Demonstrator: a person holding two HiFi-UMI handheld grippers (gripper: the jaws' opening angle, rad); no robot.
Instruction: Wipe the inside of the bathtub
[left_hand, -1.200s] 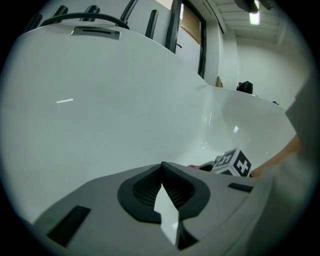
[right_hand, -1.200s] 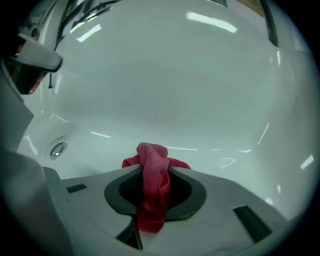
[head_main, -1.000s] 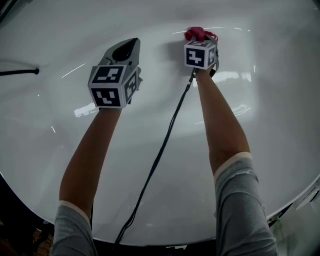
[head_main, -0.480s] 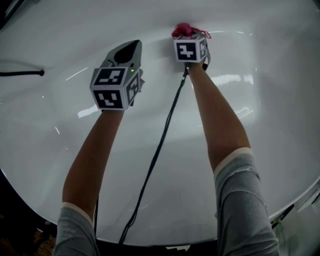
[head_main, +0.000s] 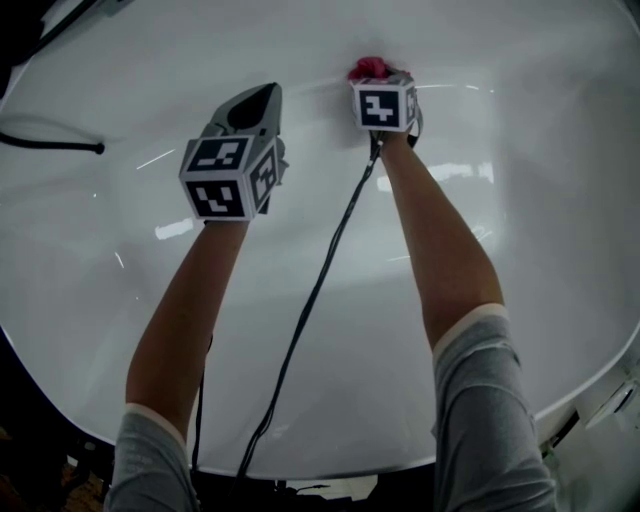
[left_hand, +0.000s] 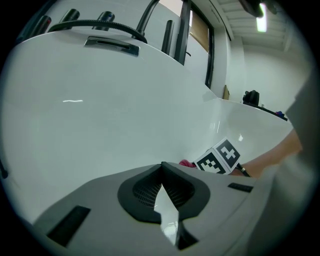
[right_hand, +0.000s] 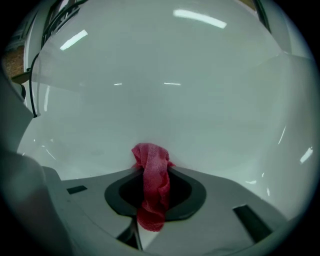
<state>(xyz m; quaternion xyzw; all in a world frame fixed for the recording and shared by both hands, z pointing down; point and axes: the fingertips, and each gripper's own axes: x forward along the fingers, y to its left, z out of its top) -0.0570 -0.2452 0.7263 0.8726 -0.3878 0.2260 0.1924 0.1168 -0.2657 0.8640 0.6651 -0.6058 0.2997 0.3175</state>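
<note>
Item: right gripper (right_hand: 150, 200), jaws clamped on a bunched red cloth (right_hand: 151, 172) with its tip at the bathtub's (head_main: 300, 40) inner wall; left gripper (left_hand: 161, 170) closed, empty, nearby; we judge friction could drag the cloth free, so bare jaws scrape the wall.

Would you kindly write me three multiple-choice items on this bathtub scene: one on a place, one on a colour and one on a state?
1. Where is the crumpled red cloth?
A. In the right gripper's jaws
B. On the tub's rim
C. On the floor outside

2. What colour is the thin cable trailing from the right gripper?
A. White
B. Black
C. Red

3. How do the left gripper's jaws stand?
A. Wide apart
B. Shut on a sponge
C. Shut, empty

Answers:
1 A: the right gripper view shows it clamped there.
2 B: it runs dark across the glossy white bathtub.
3 C: their tips meet with nothing between.
</note>
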